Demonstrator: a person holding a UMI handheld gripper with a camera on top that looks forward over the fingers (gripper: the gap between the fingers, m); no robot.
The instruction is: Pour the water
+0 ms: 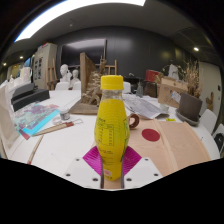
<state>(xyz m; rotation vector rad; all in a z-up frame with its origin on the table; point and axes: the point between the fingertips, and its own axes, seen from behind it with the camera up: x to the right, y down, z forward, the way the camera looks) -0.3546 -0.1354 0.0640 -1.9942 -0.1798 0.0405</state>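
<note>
A yellow-green bottle (pixel 112 125) with a yellow cap stands upright between my fingers. My gripper (pixel 112 162) is shut on the bottle: both magenta pads (pixel 93 160) press against its lower sides. The bottle is held over a white table (pixel 60 140). Behind the bottle, to its right, a dark mug (pixel 133 121) stands on the table. A red round coaster (pixel 150 134) lies on the table to the right of the bottle.
A blue and pink cloth or booklet (pixel 38 122) lies on the table to the left. A wooden rack (pixel 88 95) stands behind the bottle. A brown cardboard-like sheet (pixel 175 145) lies to the right. Papers (pixel 150 106) and boxes stand farther back right.
</note>
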